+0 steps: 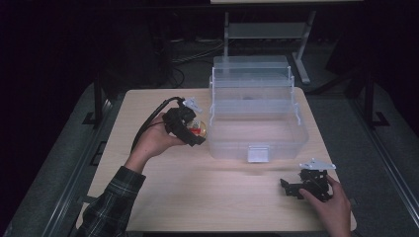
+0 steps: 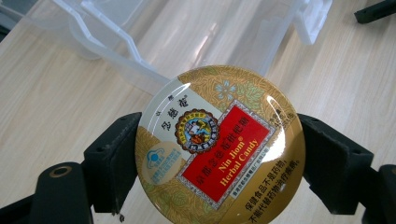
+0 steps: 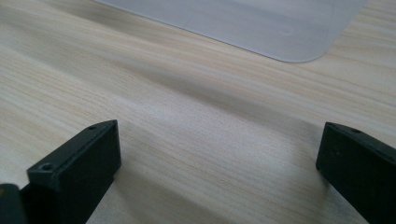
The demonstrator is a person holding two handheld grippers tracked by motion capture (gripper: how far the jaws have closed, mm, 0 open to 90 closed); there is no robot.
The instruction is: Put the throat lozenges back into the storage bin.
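A round gold and red candy tin [image 2: 219,147] labelled Nin Jiom Herbal Candy sits clamped between the two black jaws of my left gripper [image 2: 212,161]. In the high view that left gripper [image 1: 191,129] hovers over the table just left of the clear plastic toolbox [image 1: 257,143], with the tin [image 1: 200,129] showing at its tip. The toolbox stands open, its lid tilted back. My right gripper [image 1: 291,188] rests low on the table at the front right, jaws wide apart with bare wood between them, as the right gripper view [image 3: 219,158] shows.
The light wooden table [image 1: 197,197] has free room in front of the toolbox. The toolbox's front latch [image 1: 258,154] faces me. Beyond the table are a metal stand [image 1: 267,29] and cables on the dark floor.
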